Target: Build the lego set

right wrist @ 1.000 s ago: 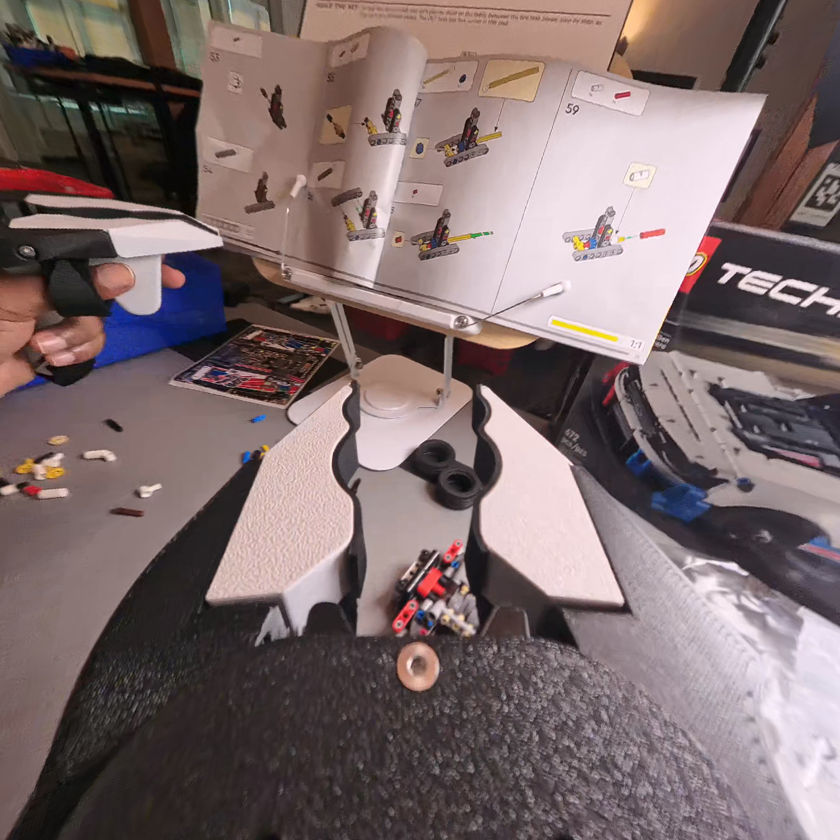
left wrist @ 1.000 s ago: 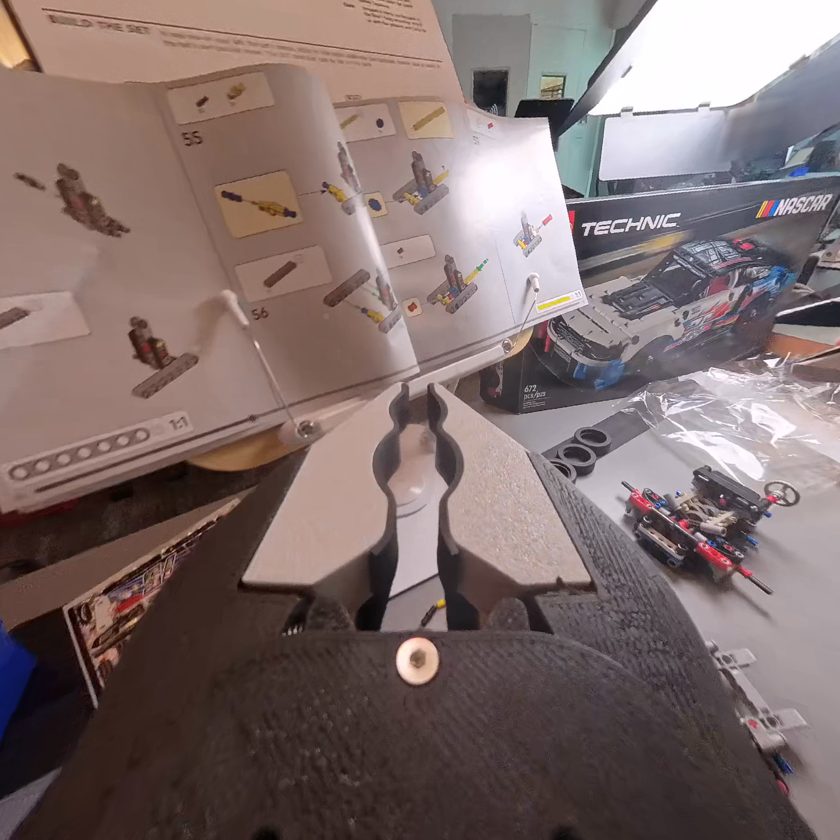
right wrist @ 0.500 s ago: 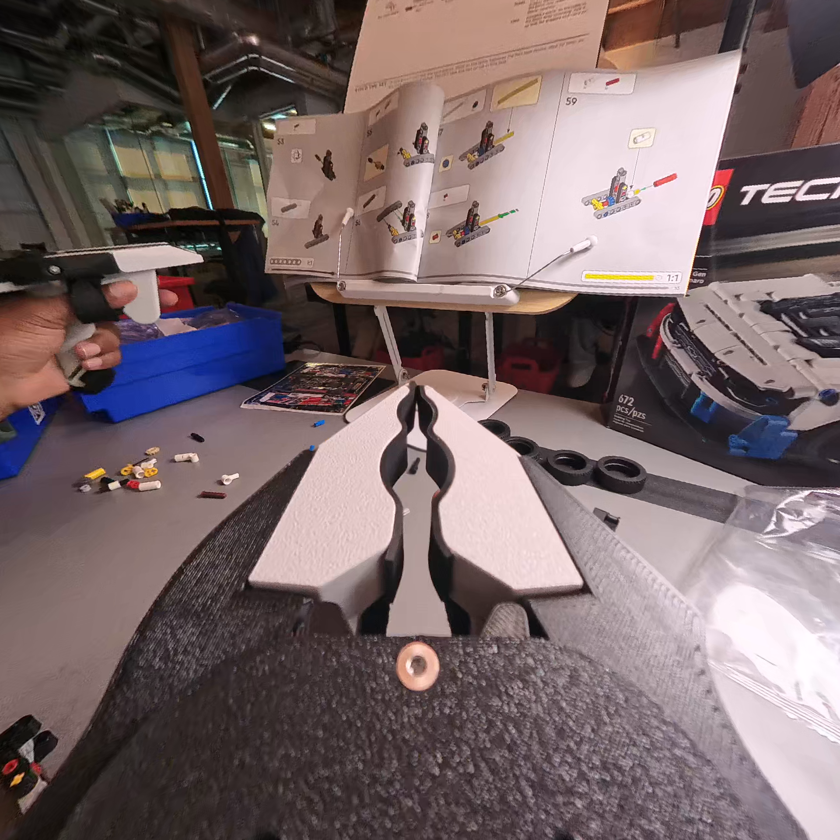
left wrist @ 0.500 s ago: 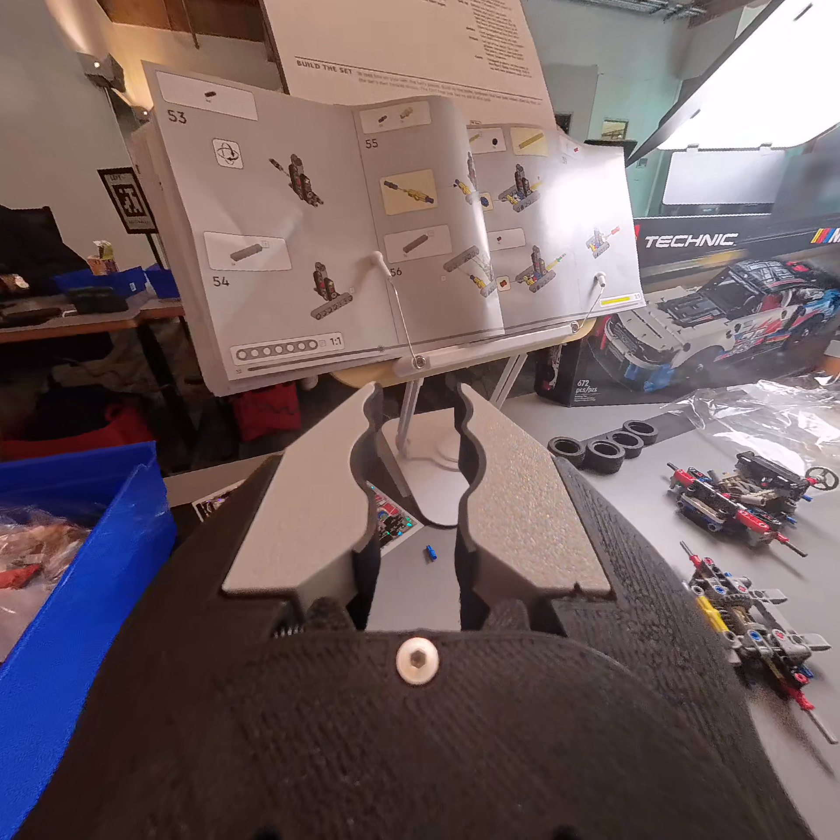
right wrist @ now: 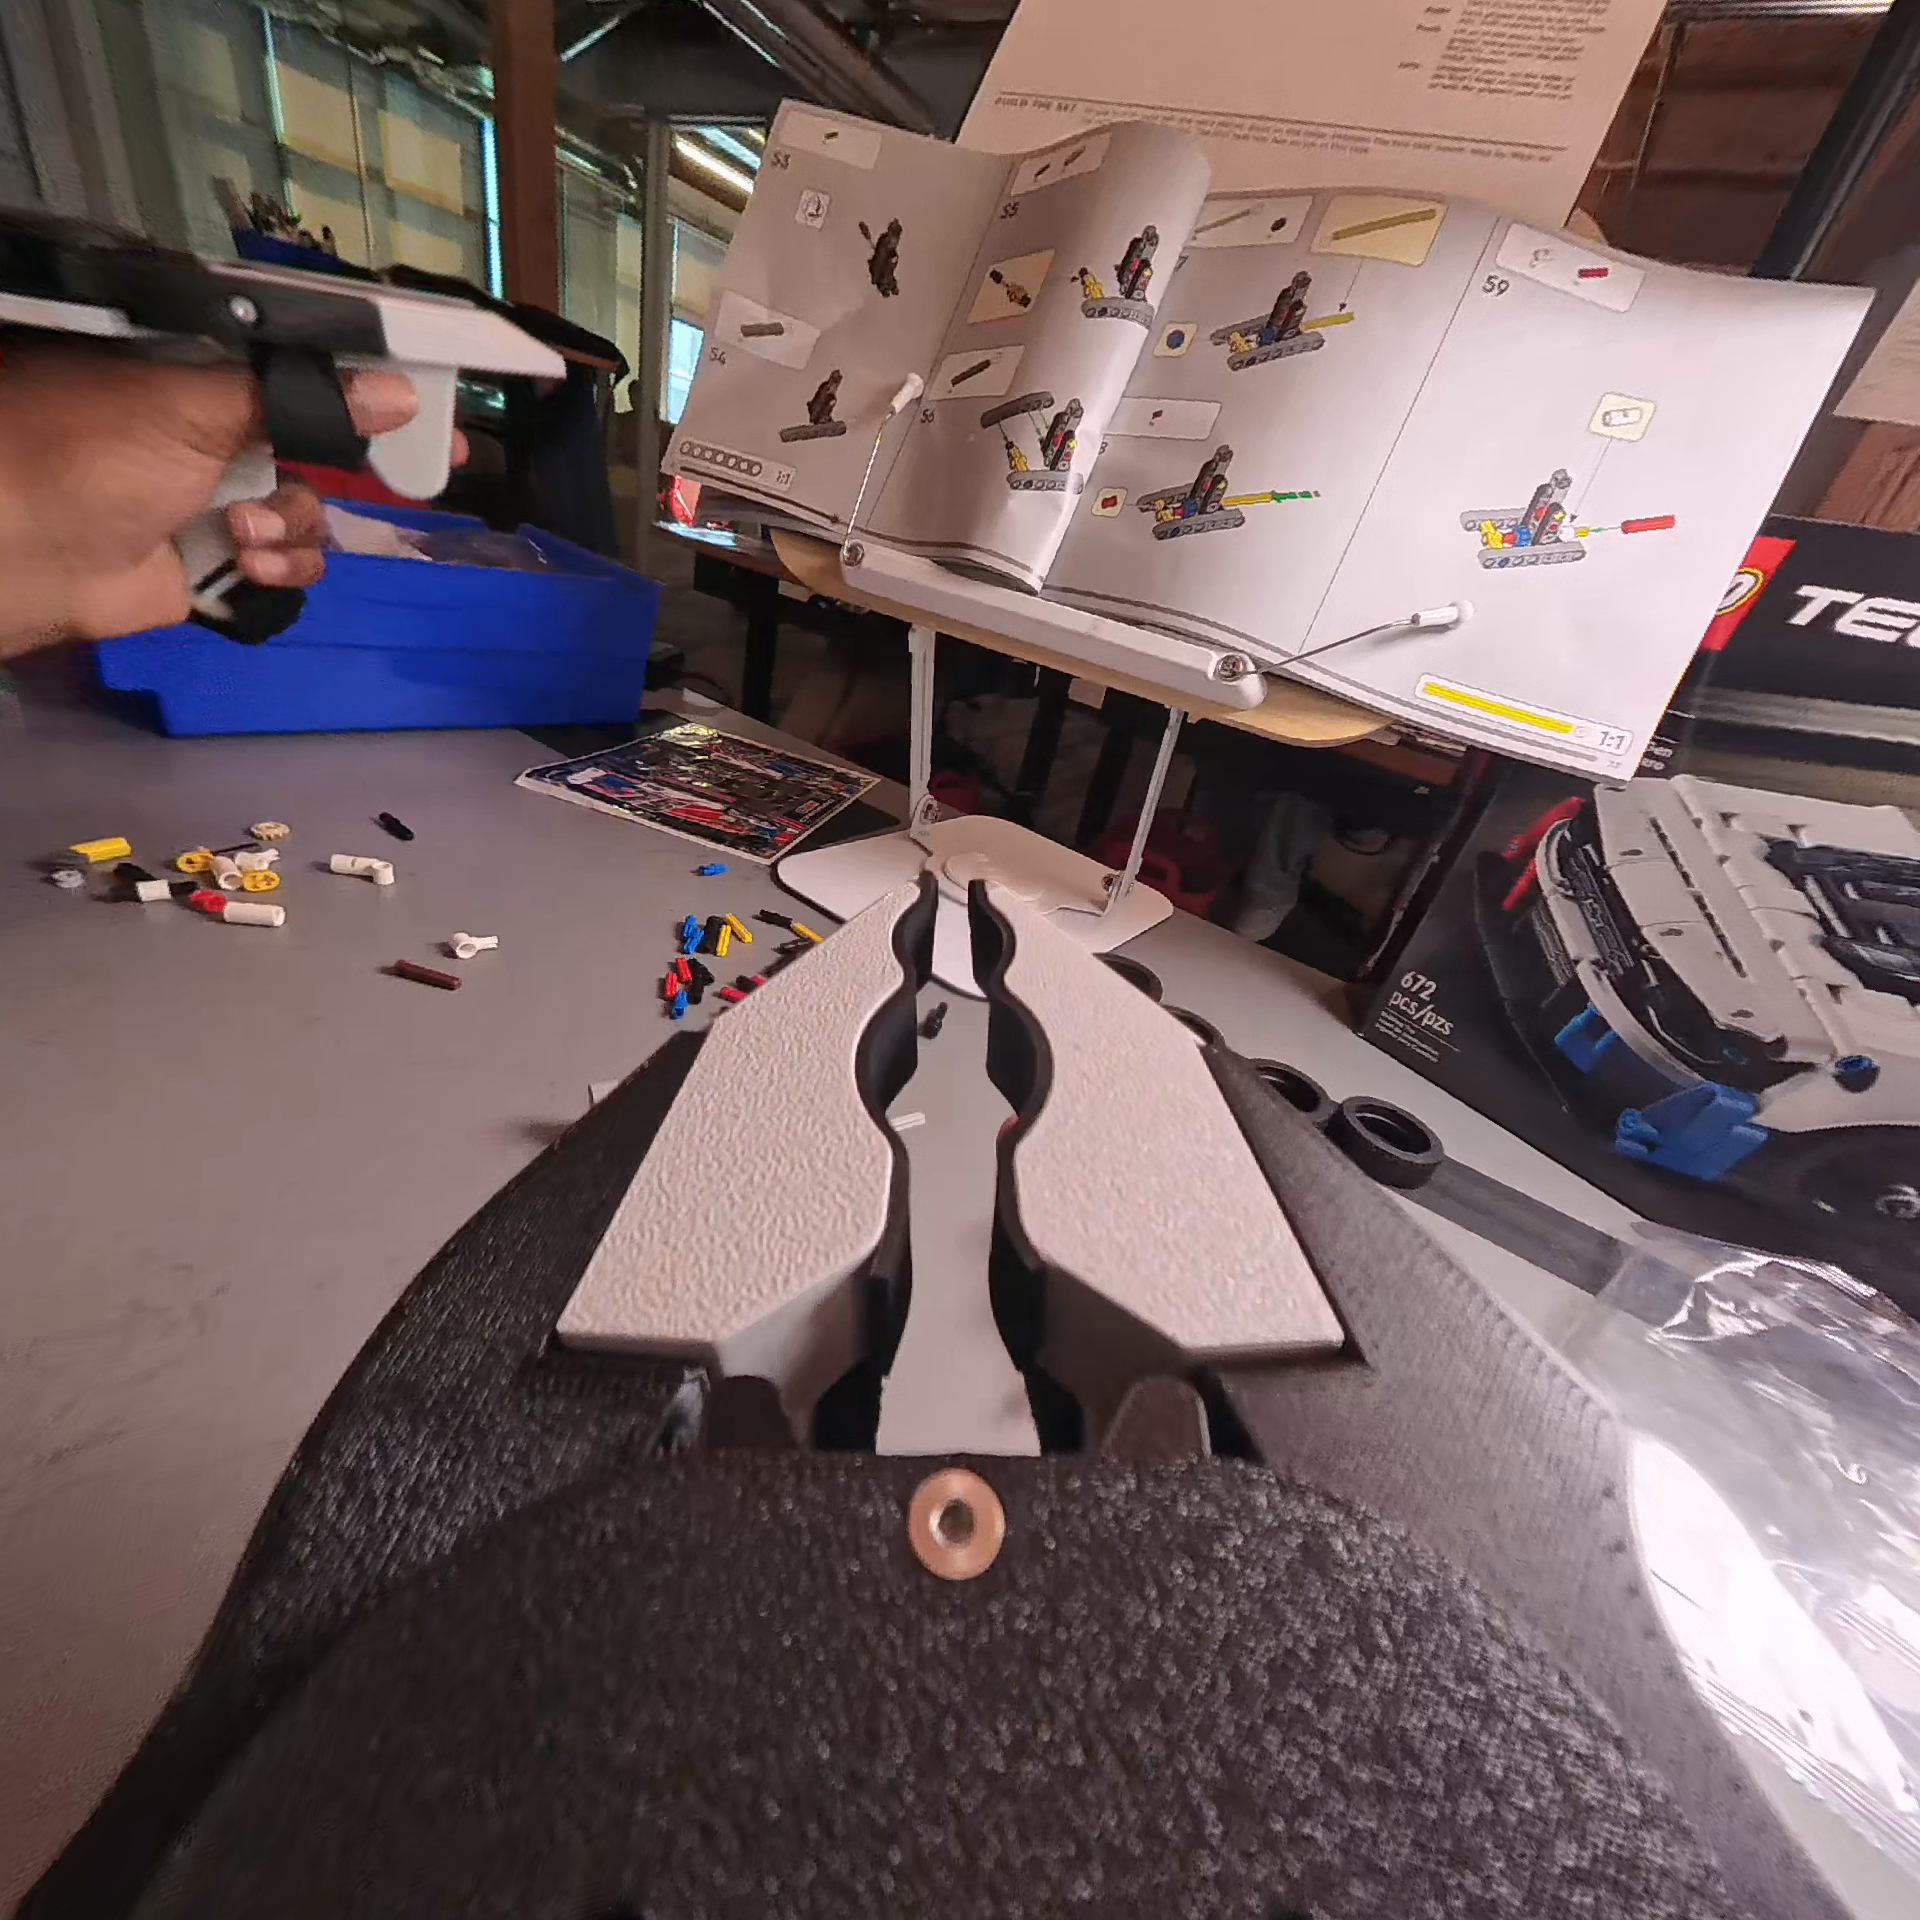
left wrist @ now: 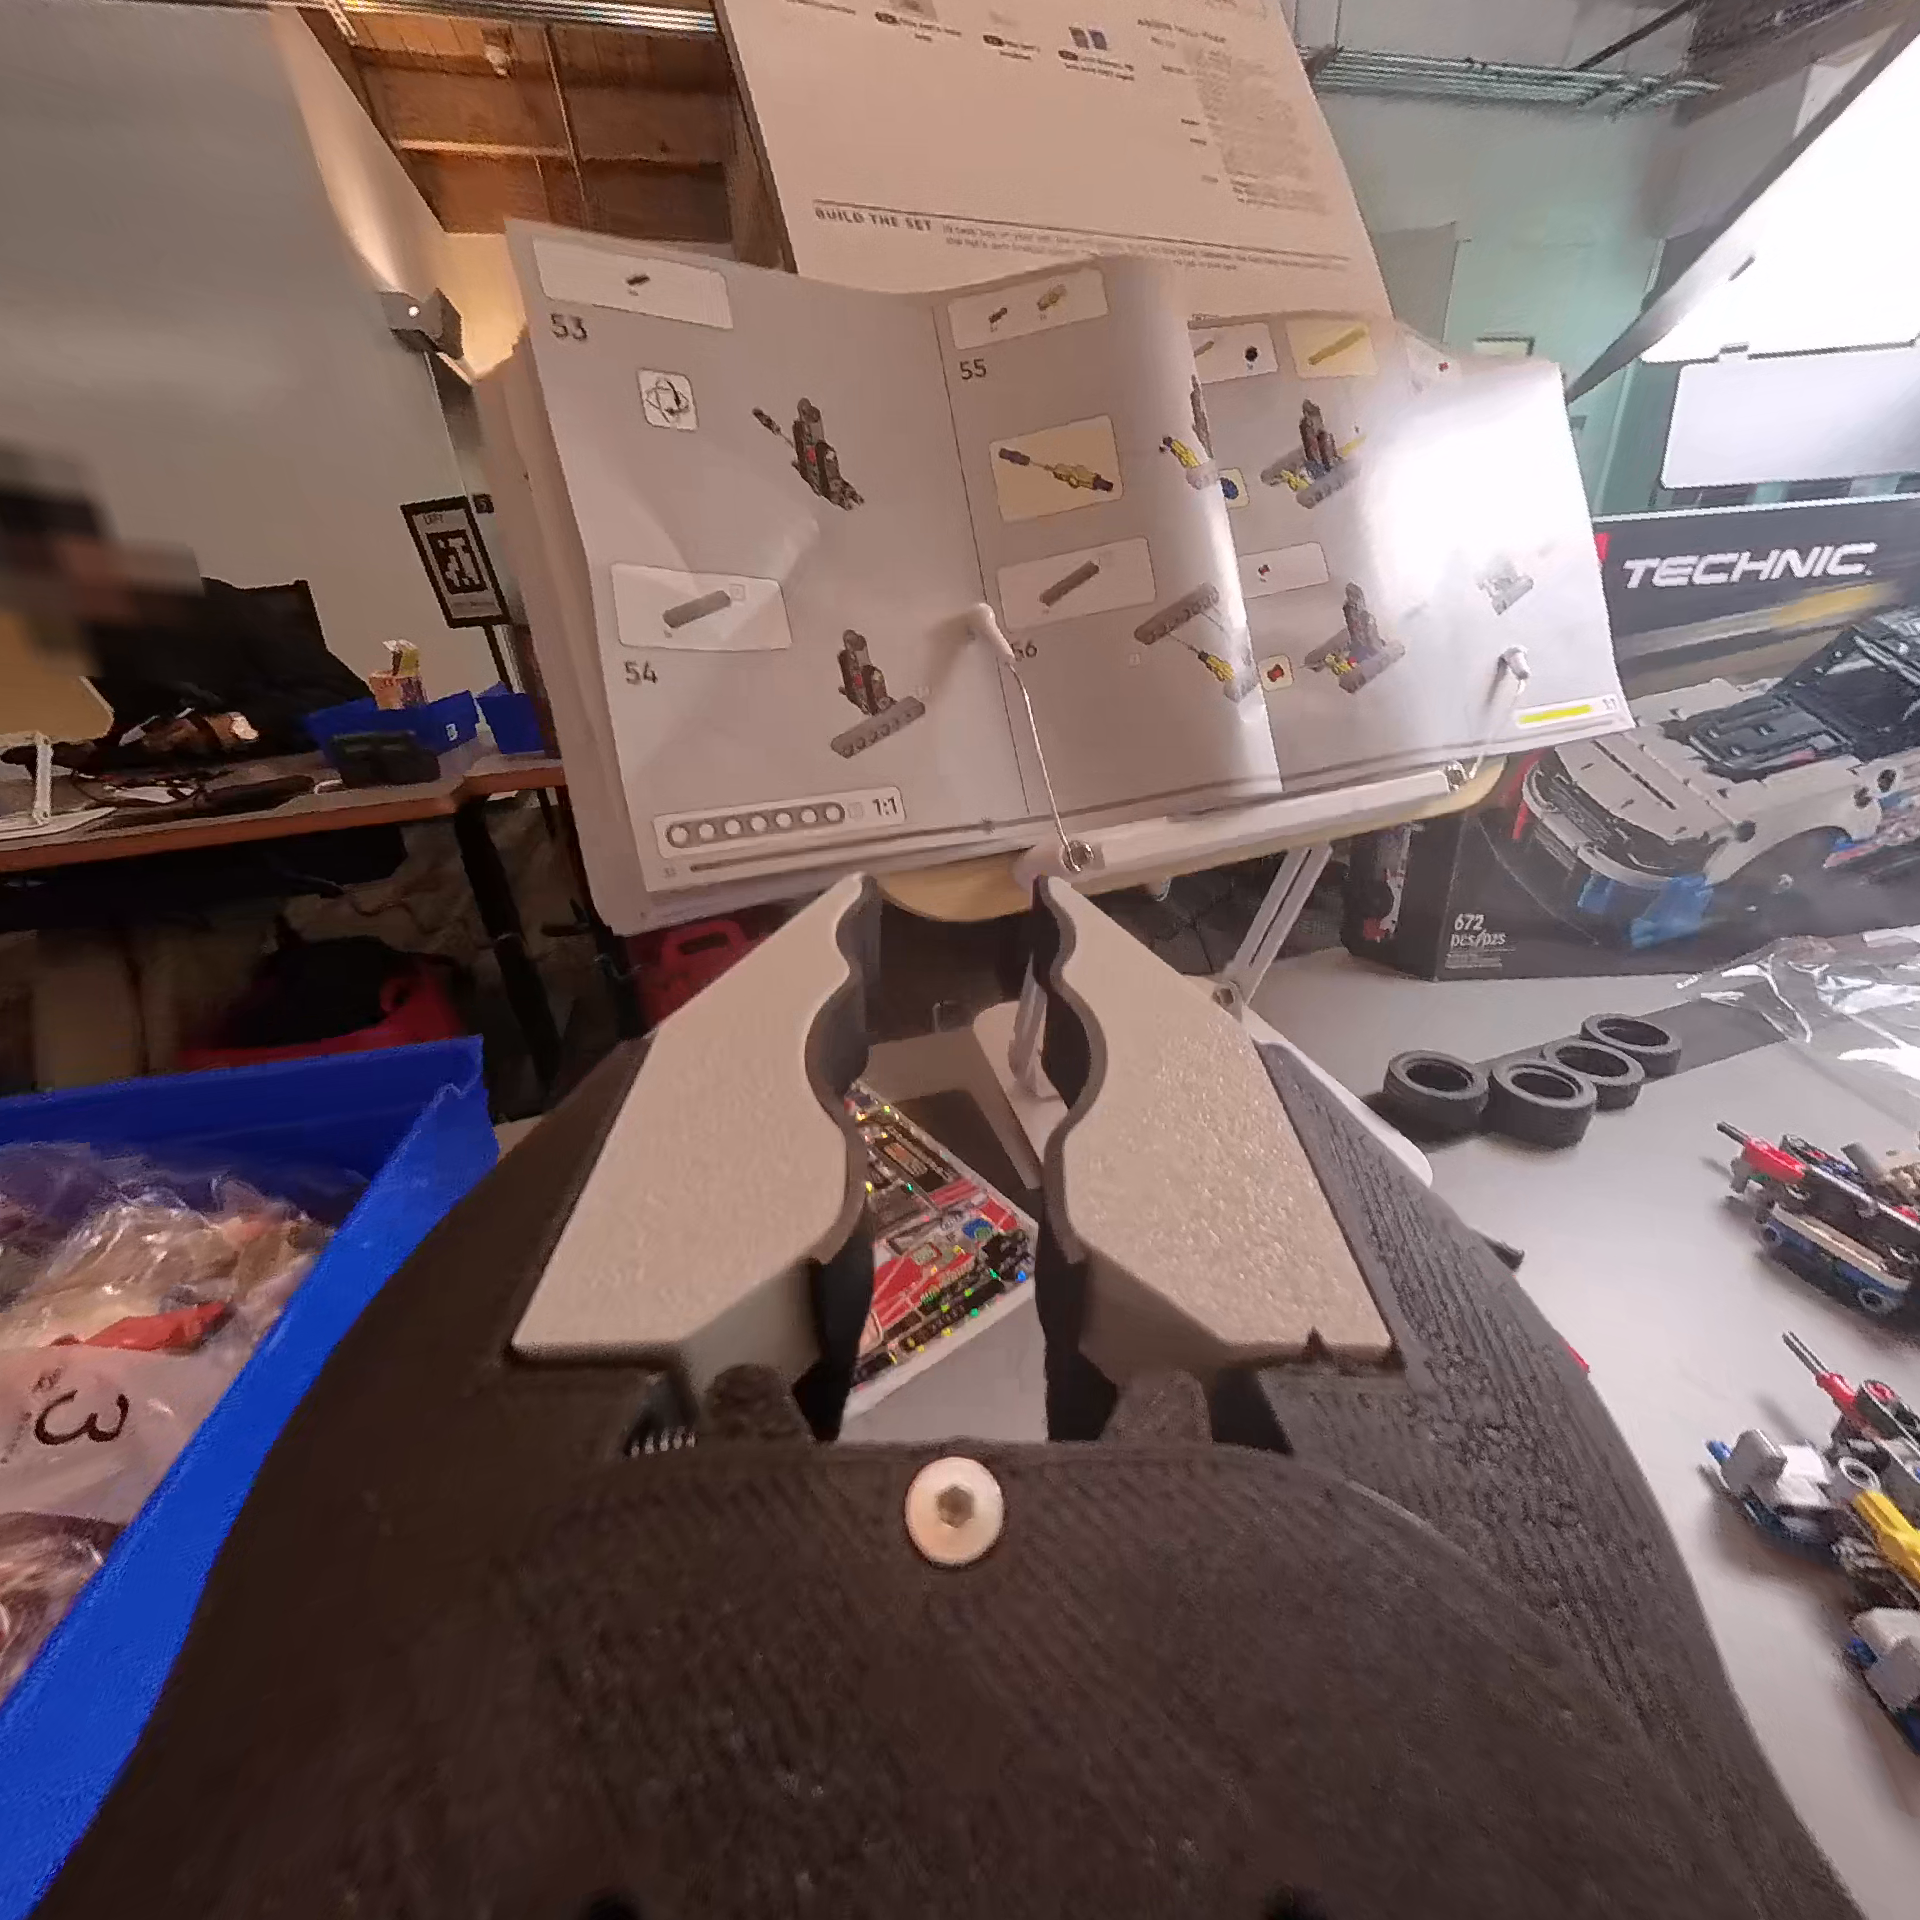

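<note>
Glossy instruction booklet [left wrist: 935,582] on white stand, beyond pebbled, wavy-edged grey fingers [left wrist: 727,1132].

Ahead of the left hand-held gripper [left wrist: 951,894], rough matt fingers [left wrist: 1195,1164] faced a glossy paper booklet [left wrist: 790,582]; the counter [right wrist: 260,1091] looked smooth.

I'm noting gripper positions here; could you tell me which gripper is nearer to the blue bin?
Left. The left gripper hangs just above and in front of the blue bin; the right gripper is across the table by the book stand's white base.
</note>
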Available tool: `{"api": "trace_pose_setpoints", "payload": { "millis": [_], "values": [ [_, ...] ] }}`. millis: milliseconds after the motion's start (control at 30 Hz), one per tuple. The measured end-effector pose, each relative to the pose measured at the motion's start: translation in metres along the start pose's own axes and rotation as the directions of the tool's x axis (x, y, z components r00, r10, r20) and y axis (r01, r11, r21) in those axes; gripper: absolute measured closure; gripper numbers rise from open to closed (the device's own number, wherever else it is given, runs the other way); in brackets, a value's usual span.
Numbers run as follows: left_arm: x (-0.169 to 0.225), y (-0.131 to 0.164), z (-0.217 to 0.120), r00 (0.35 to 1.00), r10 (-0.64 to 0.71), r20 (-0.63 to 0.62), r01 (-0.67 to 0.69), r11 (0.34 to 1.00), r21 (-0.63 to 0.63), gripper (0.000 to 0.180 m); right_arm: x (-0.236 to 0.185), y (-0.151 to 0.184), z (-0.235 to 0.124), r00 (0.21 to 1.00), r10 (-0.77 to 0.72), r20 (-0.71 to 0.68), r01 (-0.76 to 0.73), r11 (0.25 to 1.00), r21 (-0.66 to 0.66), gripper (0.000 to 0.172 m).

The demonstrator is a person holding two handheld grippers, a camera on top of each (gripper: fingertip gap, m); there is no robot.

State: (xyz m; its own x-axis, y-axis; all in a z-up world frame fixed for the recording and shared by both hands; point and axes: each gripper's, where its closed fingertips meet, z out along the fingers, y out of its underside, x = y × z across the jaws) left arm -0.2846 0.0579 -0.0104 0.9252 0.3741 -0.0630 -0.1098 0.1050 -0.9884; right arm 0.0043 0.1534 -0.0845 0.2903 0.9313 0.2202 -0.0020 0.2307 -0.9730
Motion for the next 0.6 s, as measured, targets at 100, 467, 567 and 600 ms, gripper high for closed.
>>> {"api": "trace_pose_setpoints", "payload": {
  "millis": [100,467,567,600],
  "values": [
    [-0.016,-0.029,0.023,1.0,0.021,0.003,-0.021,1.0,0.018,0.168,0.002,0.005,0.0,1.0,-0.004,0.0,0.004,1.0,-0.015,0.169],
    [-0.078,-0.087,0.132,0.999,0.028,0.024,-0.027,0.999,-0.039,0.18,-0.001,0.025,0.004,0.999,-0.039,0.02,0.04,0.997,-0.073,0.172],
    [-0.086,-0.081,0.15,0.998,0.056,0.036,-0.054,0.997,-0.059,0.18,0.001,0.031,0.006,1.0,-0.023,0.02,0.025,0.996,-0.09,0.172],
    [-0.088,-0.08,0.154,0.997,0.06,0.04,-0.058,0.997,-0.059,0.18,0.001,0.033,0.006,1.0,-0.017,0.019,0.019,0.995,-0.095,0.172]
  ]
}}
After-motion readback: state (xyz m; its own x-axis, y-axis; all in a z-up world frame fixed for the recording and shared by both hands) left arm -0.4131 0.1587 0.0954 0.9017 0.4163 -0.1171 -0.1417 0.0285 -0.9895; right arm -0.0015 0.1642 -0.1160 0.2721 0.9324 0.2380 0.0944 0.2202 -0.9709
